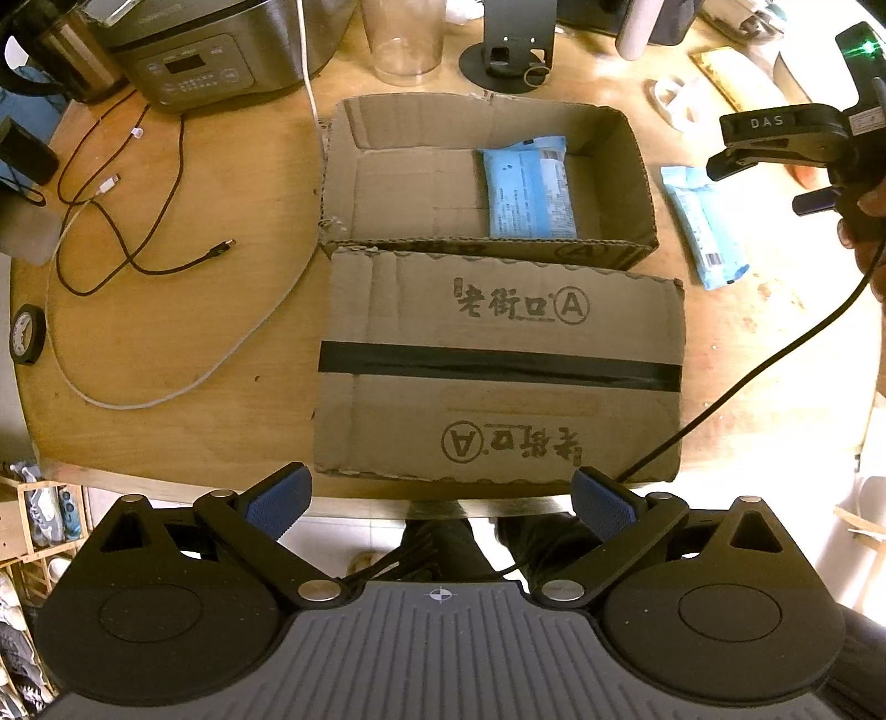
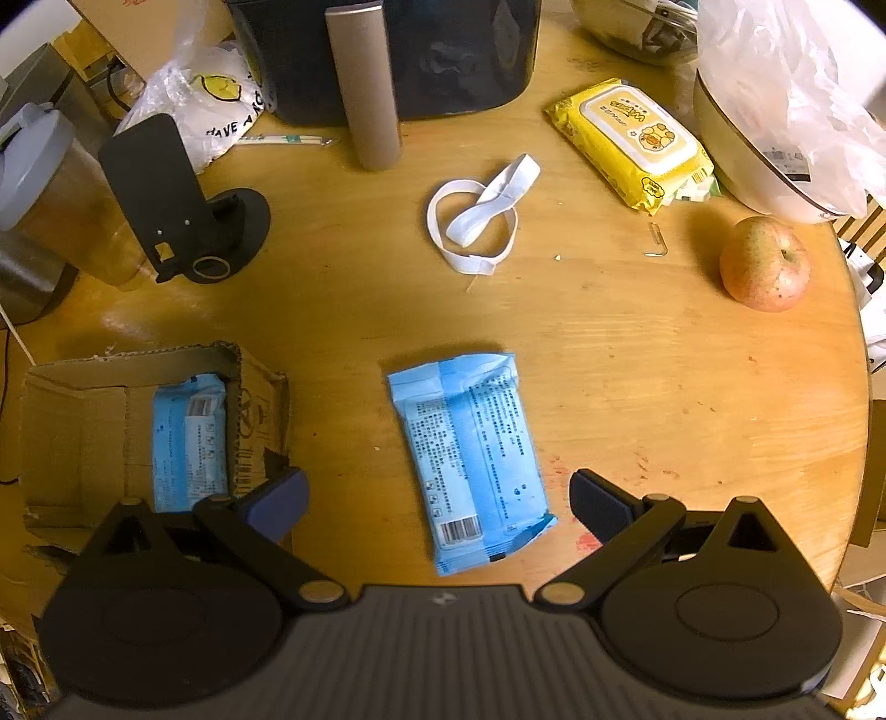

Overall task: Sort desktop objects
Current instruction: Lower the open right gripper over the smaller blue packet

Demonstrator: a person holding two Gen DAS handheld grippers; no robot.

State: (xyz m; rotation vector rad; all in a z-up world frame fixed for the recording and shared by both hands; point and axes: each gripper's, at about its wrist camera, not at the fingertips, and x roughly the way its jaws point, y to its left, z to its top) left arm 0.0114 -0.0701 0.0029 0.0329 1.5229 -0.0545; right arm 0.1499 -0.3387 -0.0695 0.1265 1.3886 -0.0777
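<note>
An open cardboard box (image 1: 642, 183) (image 2: 260, 399) sits mid-table with one blue tissue pack (image 1: 529, 185) (image 2: 191, 437) lying inside it. A second blue tissue pack (image 2: 470, 454) (image 1: 700, 227) lies flat on the wood just right of the box. My right gripper (image 2: 437, 501) hovers open right above that loose pack, its blue pads on either side of the pack's near end, not touching. My left gripper (image 1: 440, 501) is open and empty at the table's near edge, over the box's folded-down flap (image 1: 498, 365).
A yellow wipes pack (image 2: 631, 141), white elastic band (image 2: 479, 216), apple (image 2: 764, 263), small metal clip (image 2: 656, 241), black phone stand (image 2: 183, 205) and bagged bowl (image 2: 775, 127) lie beyond. Cables (image 1: 127, 232), a tape roll (image 1: 27, 335), a cooker (image 1: 221, 50) and a clear cup (image 1: 404, 39) sit left.
</note>
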